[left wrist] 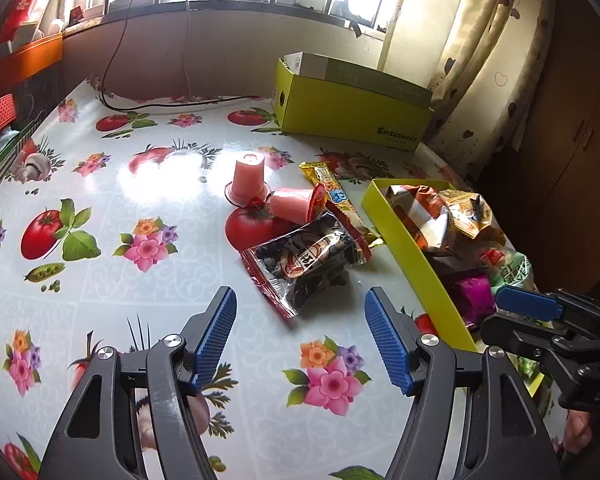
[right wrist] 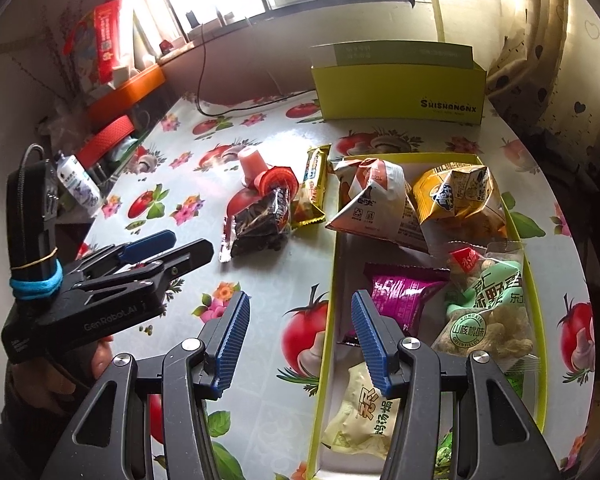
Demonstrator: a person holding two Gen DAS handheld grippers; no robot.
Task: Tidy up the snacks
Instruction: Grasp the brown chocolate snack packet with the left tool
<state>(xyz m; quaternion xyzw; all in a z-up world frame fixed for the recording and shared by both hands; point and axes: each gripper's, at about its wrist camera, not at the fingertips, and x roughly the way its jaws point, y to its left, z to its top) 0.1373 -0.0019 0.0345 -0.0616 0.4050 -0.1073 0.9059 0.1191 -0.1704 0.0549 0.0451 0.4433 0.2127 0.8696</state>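
Note:
A dark snack packet [left wrist: 308, 258] with a red edge lies on the flowered tablecloth, just ahead of my left gripper [left wrist: 300, 300], which is open and empty. Behind the packet are two pink jelly cups [left wrist: 249, 178], one upside down and one on its side [left wrist: 296, 204], and a yellow snack bar [left wrist: 332, 190]. To the right is a shallow yellow tray [right wrist: 332, 280] holding several snack bags, among them a magenta packet [right wrist: 404, 292] and a green nut bag [right wrist: 488, 296]. My right gripper [right wrist: 300, 300] hovers open and empty over the tray's left wall. The dark packet [right wrist: 260, 220] lies left of the tray.
A taller yellow box [left wrist: 352, 108] stands at the back by the curtain. A black cable [left wrist: 148, 106] runs along the far table edge. Orange and red shelves with a white bottle [right wrist: 80, 186] crowd the left side. The left gripper [right wrist: 188, 246] shows left in the right wrist view.

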